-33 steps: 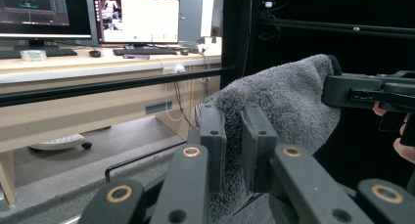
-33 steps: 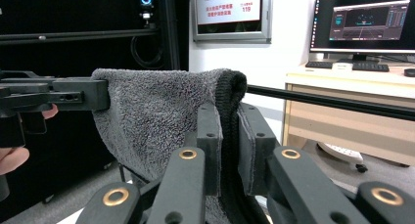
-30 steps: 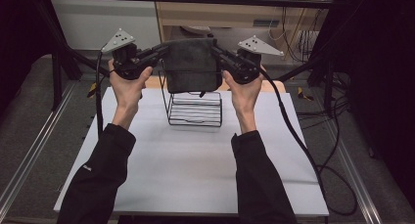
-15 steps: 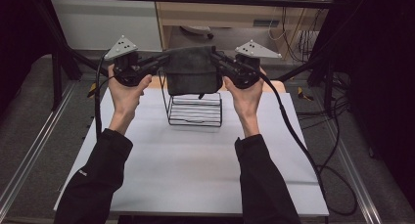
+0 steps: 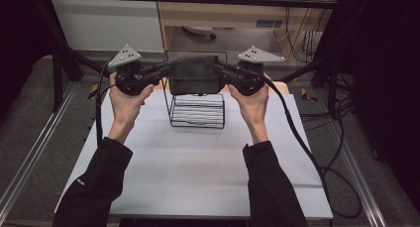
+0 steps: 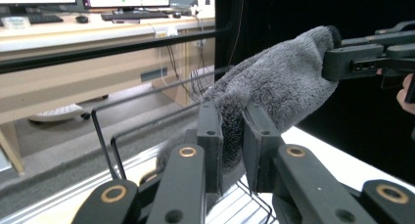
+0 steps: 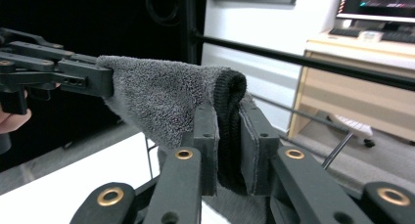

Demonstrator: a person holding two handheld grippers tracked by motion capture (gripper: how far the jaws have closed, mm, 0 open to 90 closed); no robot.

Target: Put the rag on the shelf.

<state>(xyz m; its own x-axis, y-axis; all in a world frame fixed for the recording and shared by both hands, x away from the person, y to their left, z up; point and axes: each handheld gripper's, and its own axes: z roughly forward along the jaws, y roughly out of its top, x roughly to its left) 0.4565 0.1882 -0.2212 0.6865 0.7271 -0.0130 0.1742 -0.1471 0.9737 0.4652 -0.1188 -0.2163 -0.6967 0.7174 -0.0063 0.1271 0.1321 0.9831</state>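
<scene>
Work in hand: a dark grey fluffy towel (image 5: 194, 76) is held stretched between the two grippers, above a black wire rack (image 5: 197, 110), and is judged to be meant for hanging over the rack's top bar.
Towel position: it is carried in the air just over the rack, near the far edge of the table, its lower edge hanging down in front of the rack's upper wires.
Left gripper (image 5: 161, 72): its jaws are closed to a narrow gap on one end of the towel; in the left gripper view the pile is seen pinched between the pads (image 6: 211, 145). The jaws have just been easing open slightly, yet the cloth is gripped between them.
Right gripper (image 5: 221, 68): the other end is clamped in the same way; in the right gripper view a folded, hemmed edge (image 7: 229, 131) is squeezed between the pads. These jaws too have just been opening a little, with the cloth between them.
Reason for the hold: the two ends are taken level and apart so that the cloth is kept taut and flat, which is judged to let it be draped evenly.
Surface: a white table top (image 5: 198, 172) is seen, with the rack standing on it.
Room: a wooden desk, monitors, cables and a dark frame are seen behind the table.
</scene>
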